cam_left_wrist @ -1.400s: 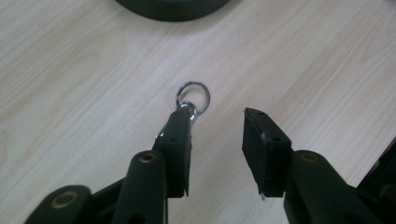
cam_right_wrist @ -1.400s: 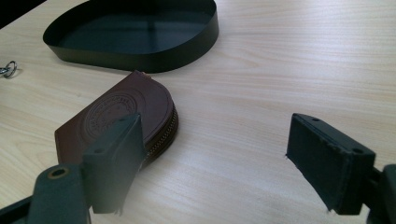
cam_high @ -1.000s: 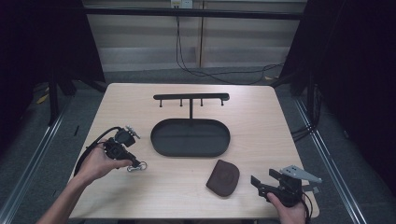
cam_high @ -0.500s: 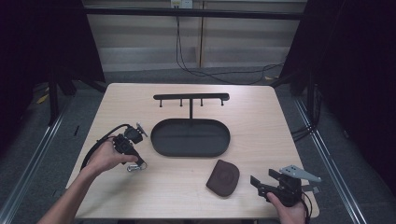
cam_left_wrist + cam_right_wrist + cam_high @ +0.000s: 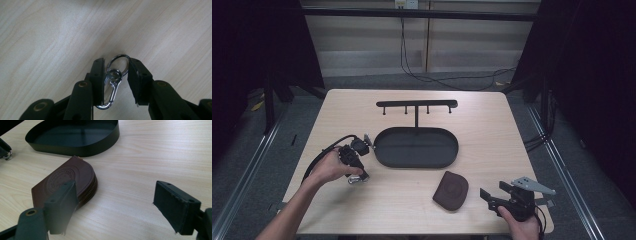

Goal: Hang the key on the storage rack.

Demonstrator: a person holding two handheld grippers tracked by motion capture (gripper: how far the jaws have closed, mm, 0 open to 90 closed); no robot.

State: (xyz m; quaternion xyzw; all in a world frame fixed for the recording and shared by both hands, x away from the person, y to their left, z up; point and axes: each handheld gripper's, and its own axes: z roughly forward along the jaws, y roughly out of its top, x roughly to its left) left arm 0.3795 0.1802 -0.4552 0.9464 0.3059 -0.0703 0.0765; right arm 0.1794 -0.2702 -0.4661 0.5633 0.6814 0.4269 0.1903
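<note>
On table, left tongs straddle keyring, downturned.

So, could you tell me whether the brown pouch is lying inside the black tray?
No, the brown pouch lies on the table outside the black tray.

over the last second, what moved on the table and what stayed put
The left claw slid a little toward the oval tray, its jaws set around the metal key ring clip with a gap on one side. The right claw, jaws wide apart, the brown coin pouch and the hook rack stayed as they were.
</note>
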